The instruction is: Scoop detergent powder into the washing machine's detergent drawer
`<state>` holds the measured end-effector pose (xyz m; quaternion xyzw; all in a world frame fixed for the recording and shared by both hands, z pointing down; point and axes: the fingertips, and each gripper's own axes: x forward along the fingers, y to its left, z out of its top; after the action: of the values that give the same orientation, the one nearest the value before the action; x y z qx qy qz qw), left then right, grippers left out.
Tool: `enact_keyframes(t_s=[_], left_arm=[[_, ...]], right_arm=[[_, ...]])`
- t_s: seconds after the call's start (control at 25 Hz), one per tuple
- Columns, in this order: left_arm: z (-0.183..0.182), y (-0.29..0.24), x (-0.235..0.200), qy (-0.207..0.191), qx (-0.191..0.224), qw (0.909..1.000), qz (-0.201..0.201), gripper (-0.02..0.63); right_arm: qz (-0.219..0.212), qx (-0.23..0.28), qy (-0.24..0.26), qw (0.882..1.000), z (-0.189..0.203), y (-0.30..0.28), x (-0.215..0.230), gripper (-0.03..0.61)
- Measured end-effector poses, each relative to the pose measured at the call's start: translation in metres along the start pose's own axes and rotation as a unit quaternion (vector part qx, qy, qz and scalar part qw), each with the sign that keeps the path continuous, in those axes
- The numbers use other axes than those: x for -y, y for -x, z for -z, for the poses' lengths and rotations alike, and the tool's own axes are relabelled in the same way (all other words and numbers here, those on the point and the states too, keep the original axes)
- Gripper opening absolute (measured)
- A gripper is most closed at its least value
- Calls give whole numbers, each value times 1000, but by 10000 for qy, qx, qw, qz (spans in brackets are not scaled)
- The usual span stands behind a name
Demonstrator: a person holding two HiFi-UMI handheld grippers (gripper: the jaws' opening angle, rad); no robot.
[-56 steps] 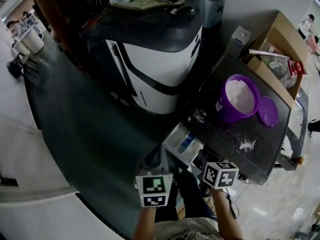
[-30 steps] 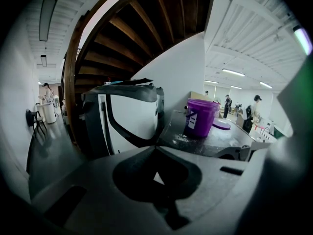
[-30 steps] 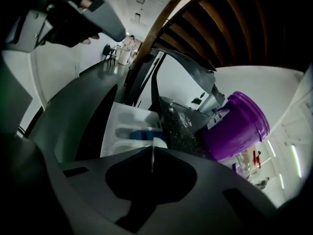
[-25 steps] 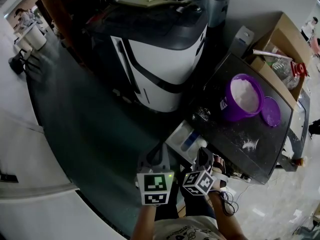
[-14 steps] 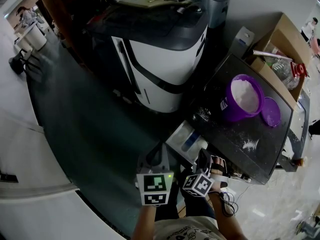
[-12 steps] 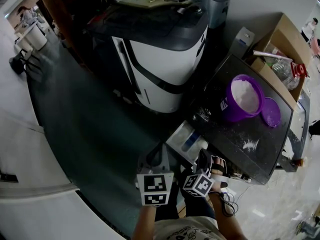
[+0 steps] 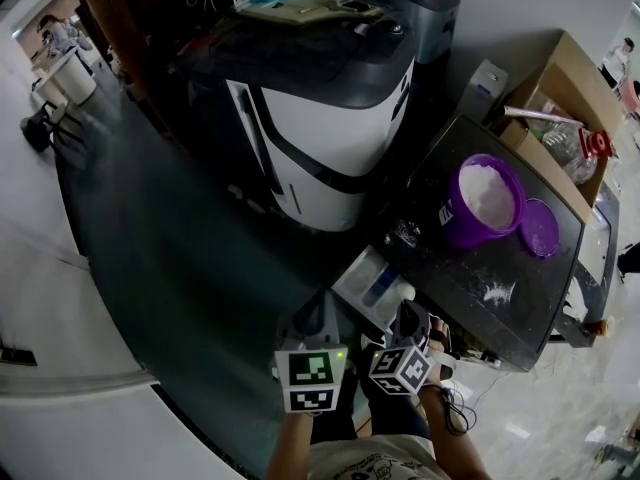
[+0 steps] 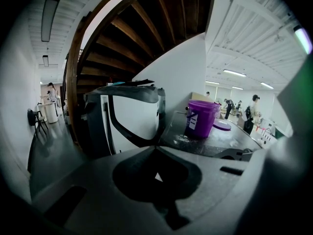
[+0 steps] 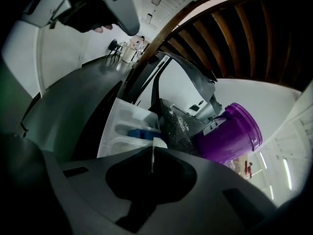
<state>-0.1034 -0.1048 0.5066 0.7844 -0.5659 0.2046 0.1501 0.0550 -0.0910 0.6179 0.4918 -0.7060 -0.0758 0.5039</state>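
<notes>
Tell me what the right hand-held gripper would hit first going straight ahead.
Most likely the open detergent drawer: it lies just beyond the right hand-held gripper, whose jaws are shut on a thin white piece. The black table sits close beside that line; depth is unclear.

The purple tub [image 7: 452, 230] and its lid [image 7: 540, 230] look like smooth, glossy plastic. The powder [image 7: 485, 190] inside is white, fine and matt. The bench [image 7: 445, 280] has a shiny black top, gritty where white grains dust it. The detergent drawer [image 7: 360, 273] is smooth white plastic. The washing machine [image 7: 330, 133] has a glossy white shell with dark trim. The box [image 7: 565, 70] is plain brown cardboard. The left claw [image 8: 155, 150] and right claw [image 9: 151, 153] are matt grey plastic.
</notes>
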Motion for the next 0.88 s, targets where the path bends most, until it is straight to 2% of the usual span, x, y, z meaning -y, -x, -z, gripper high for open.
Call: enact_keyframes(t_s=[0.2, 0.4, 0.6, 0.88], left_arm=[[-4, 2, -1, 1, 48, 10000, -33, 2], [-10, 5, -1, -32, 114, 9999, -33, 2], [-17, 8, 0, -52, 201, 9998, -30, 2], [-35, 14, 0, -96, 416, 9991, -34, 2]], right_arm=[[-165, 99, -756, 9970, -1, 5, 4, 21], [-190, 333, -1550, 9872, -10, 18, 16, 21], [-104, 630, -2033, 9770, -27, 31, 37, 21], [8, 1111, -2685, 9568, -55, 57, 71, 21]])
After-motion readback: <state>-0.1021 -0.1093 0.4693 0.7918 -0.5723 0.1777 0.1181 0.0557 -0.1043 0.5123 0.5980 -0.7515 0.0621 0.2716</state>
